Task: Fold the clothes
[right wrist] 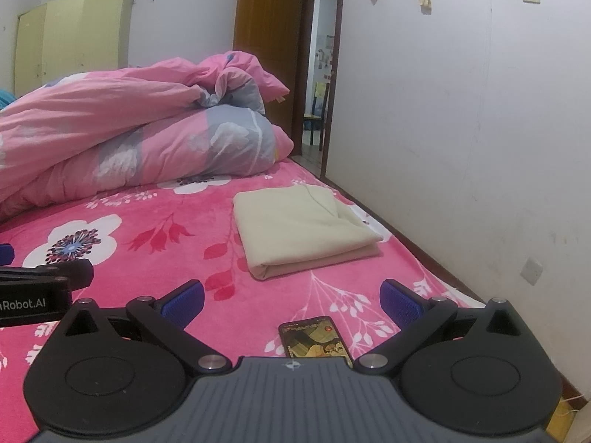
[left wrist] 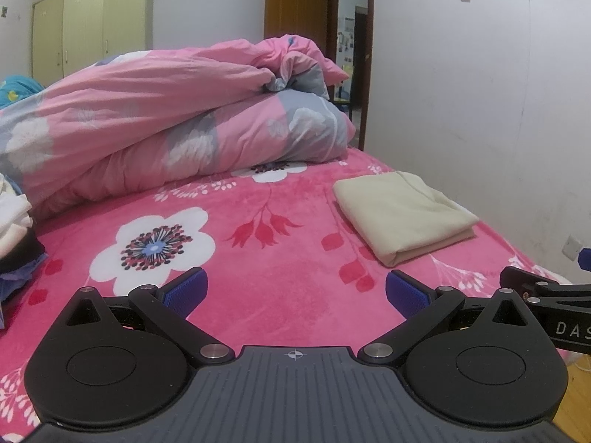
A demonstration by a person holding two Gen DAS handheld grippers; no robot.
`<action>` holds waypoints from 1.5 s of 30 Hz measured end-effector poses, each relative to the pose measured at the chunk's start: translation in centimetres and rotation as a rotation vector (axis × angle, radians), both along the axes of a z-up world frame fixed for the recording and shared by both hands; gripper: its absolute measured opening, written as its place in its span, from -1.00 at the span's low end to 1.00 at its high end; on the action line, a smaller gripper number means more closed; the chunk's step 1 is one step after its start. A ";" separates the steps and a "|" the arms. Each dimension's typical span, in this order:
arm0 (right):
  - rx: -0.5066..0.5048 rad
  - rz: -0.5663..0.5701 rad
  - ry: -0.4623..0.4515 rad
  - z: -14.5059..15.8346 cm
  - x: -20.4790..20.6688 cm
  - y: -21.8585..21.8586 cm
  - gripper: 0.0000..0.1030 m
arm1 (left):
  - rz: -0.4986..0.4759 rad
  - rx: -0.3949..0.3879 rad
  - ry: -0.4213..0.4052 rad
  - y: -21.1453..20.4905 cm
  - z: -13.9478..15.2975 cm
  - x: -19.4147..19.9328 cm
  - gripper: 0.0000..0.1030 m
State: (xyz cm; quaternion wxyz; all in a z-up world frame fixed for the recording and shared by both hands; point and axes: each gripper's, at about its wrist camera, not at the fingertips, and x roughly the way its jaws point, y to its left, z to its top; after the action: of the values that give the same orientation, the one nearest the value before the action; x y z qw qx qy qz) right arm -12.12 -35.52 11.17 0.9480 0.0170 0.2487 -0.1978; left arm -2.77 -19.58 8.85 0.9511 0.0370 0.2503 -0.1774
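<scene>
Folded cream garment [right wrist: 304, 229] ahead of right gripper [right wrist: 291, 301], apparently untouched.

The bed [right wrist: 155, 217] is covered with a bright pink sheet that has white flowers and red leaves printed on it. One long side of the bed runs along the white wall. On the sheet, near this wall side, lies a cream garment [right wrist: 301, 227], folded into a flat rectangle. Behind it, at the far part of the bed, a big pink and grey quilt [right wrist: 140, 125] is piled up in loose folds. A phone [right wrist: 314, 339] with a lit screen lies flat on the sheet, at the near edge. At the left side a small heap of clothes [left wrist: 16, 236] rests on the bed.
</scene>
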 end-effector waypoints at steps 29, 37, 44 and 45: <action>-0.002 0.012 -0.002 0.2 0.1 0.2 1.00 | 0.004 0.001 0.005 0.0 0.0 0.1 1.00; 0.001 0.014 -0.004 0.2 0.3 0.1 1.00 | 0.003 0.007 0.002 0.0 0.0 0.0 1.00; 0.003 0.016 -0.002 0.2 0.3 0.2 1.00 | 0.003 0.009 0.005 0.0 0.1 0.3 1.00; 0.003 0.016 -0.002 0.2 0.3 0.2 1.00 | 0.003 0.010 0.004 0.0 0.1 0.3 1.00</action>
State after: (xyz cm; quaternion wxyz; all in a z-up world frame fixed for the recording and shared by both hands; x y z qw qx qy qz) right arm -11.86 -35.34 11.32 0.9498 0.0168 0.2481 -0.1898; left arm -2.44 -19.62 8.93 0.9506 0.0410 0.2533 -0.1747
